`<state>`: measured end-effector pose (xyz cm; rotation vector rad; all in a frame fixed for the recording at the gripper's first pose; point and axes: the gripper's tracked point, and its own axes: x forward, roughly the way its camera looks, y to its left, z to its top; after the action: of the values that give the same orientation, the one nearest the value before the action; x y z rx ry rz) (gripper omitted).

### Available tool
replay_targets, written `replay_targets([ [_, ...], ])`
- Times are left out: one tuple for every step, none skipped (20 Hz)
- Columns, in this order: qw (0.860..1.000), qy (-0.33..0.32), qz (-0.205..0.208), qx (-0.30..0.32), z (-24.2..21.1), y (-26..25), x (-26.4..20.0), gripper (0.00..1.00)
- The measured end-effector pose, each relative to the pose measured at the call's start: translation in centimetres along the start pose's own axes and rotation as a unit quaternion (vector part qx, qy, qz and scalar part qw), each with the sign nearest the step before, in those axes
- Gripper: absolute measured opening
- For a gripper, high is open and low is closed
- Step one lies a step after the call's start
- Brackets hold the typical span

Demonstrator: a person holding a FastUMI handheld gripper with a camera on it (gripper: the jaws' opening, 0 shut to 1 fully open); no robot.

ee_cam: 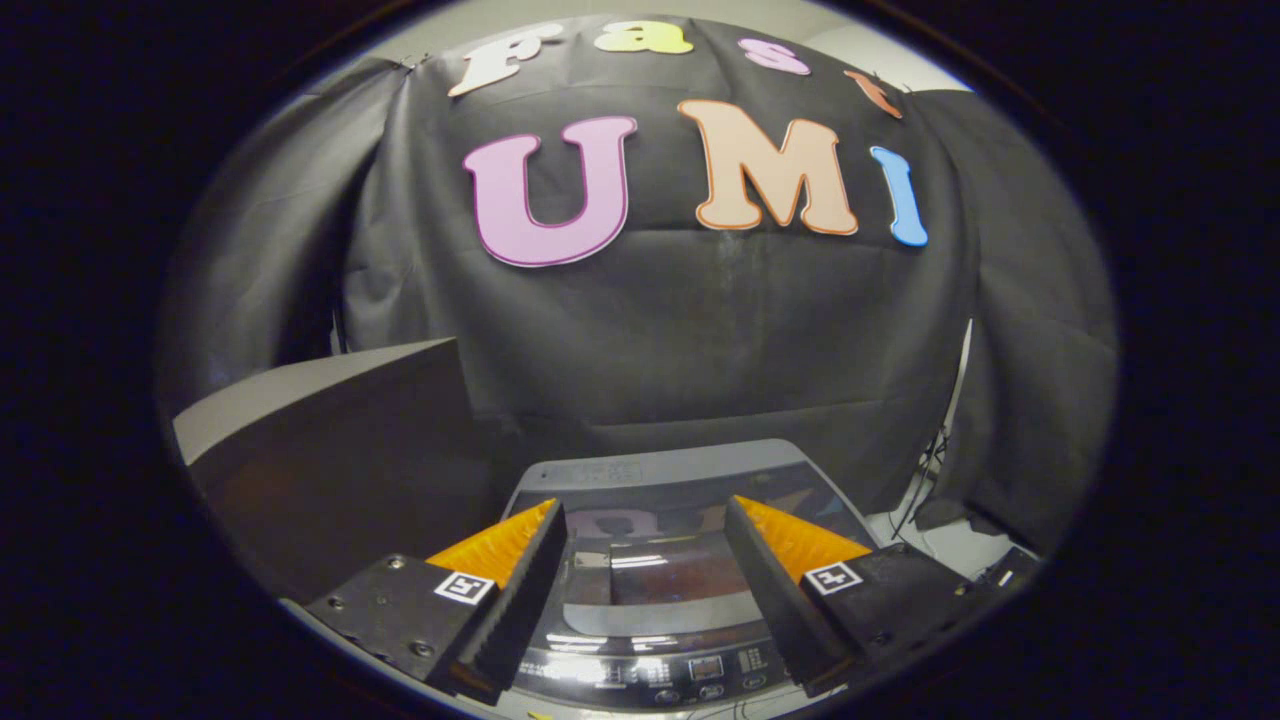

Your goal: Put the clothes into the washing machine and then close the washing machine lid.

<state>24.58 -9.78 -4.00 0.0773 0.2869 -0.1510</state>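
Glossy washing machine lid [655, 575] shut, below | tongs [645, 525] spread apart, empty | grey box [330, 440] beside washer

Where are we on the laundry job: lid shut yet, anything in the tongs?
The washing machine lid lies flat and looks closed, its glossy top reflecting the booth. The tongs are open above it, holding nothing. No clothes show around the machine; whether they are inside cannot be told through the lid. Likely nothing left.

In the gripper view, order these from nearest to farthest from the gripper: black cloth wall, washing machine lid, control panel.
The gripper is open, holding nothing.
1. Control panel, low between the fingers.
2. Washing machine lid, closed, just ahead.
3. Black cloth wall, beyond the machine.
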Motion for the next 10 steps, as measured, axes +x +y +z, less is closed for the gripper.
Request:
replay_targets([
  [1.0, -0.004, -0.002, -0.003, 0.2, -0.2, -1.0, 0.97],
  [1.0, -0.007, -0.003, -0.002, 0.6, -0.3, -1.7, 0.97],
  [1.0, -0.01, -0.011, 0.004, 0.5, -0.8, -2.6, 0.97],
  [1.0, -0.009, -0.012, 0.009, 0.4, -0.9, -3.6, 0.97],
  [1.0, -0.007, -0.014, 0.015, 0.3, -1.0, -4.5, 0.97],
  [1.0, -0.008, -0.015, 0.019, 0.4, -1.2, -5.3, 0.97],
  [1.0, -0.011, -0.018, 0.022, 0.7, -1.5, -5.9, 0.97],
  [0.999, -0.01, -0.021, 0.023, 0.8, -1.7, -6.7, 0.97],
  [0.999, -0.01, -0.022, 0.025, 0.8, -1.9, -7.4, 0.97],
  [0.999, -0.006, -0.021, 0.029, 0.8, -1.8, -7.9, 0.97],
])
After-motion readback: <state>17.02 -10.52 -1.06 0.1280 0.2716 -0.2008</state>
